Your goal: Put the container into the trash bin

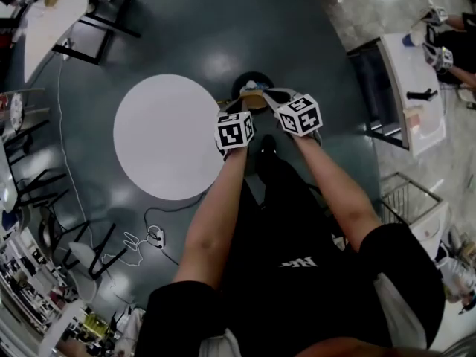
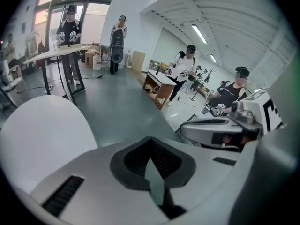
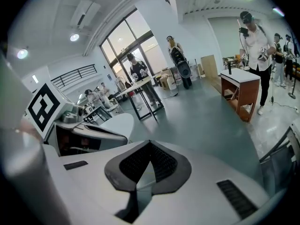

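In the head view both arms reach out over the dark floor. My left gripper [image 1: 233, 116] and right gripper [image 1: 277, 97] hang side by side, each with its marker cube on top. Just beyond them stands a round black trash bin [image 1: 252, 81]. A tan thing with a bit of blue [image 1: 253, 99] shows at its near rim; I cannot tell whether it is the container. In the left gripper view the left gripper [image 2: 150, 142] has its jaws pressed together with nothing between them. The right gripper [image 3: 150, 145] is shut and empty as well. Each gripper view shows the other gripper beside it.
A round white table [image 1: 167, 136] stands left of the grippers, also seen as the white table [image 2: 37, 135]. Desks [image 1: 52, 10] stand at the far left and a white desk [image 1: 416, 95] at the right. Several people stand around the room. A cable [image 1: 152, 235] lies on the floor.
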The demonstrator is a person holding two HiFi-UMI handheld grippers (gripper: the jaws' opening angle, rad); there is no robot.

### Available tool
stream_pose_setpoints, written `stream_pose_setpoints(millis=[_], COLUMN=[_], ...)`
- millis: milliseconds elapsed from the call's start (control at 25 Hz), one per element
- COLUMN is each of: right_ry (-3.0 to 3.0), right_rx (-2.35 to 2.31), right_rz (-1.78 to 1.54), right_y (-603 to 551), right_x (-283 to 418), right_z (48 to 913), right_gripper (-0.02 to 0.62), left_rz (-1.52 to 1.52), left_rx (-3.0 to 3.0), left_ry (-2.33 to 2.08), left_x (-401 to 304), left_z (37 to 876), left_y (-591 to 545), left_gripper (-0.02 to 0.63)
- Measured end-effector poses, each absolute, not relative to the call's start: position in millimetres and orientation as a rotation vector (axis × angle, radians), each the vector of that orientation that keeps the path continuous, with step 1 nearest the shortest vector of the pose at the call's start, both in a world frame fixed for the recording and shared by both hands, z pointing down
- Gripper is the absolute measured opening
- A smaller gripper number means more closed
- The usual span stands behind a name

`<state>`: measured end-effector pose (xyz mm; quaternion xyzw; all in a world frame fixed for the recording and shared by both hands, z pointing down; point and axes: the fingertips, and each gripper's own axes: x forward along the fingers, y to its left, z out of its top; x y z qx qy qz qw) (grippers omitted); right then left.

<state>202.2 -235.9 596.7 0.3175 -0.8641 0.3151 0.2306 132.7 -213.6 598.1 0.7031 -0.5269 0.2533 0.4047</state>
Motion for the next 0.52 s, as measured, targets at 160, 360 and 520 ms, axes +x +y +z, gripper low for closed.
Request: stream_pose_setpoints(millis=[160, 360, 520], right_ry=[-2.375, -2.387, -2.391], right_rx=[0.852, 0.854, 0.841], right_rz=[0.841, 0.846, 0.879], right_y=[-227.0, -214.7, -189.7], right_x=[205.8, 206.3, 204.7], right_z=[577.5, 556.9, 544.0], right_gripper=[0.035, 0.035, 0.035], left_rz=[0.618, 0.661, 0.728], left_rx=[1.81, 1.879, 1.869], left_ry=[-1.307, -1.269, -1.211], left_x=[128.7, 120.1, 106.8], left_z=[574.0, 552.8, 546.1], left_y=[-211.3, -194.9, -155.9], left_gripper=[0.003, 0.002, 0.002])
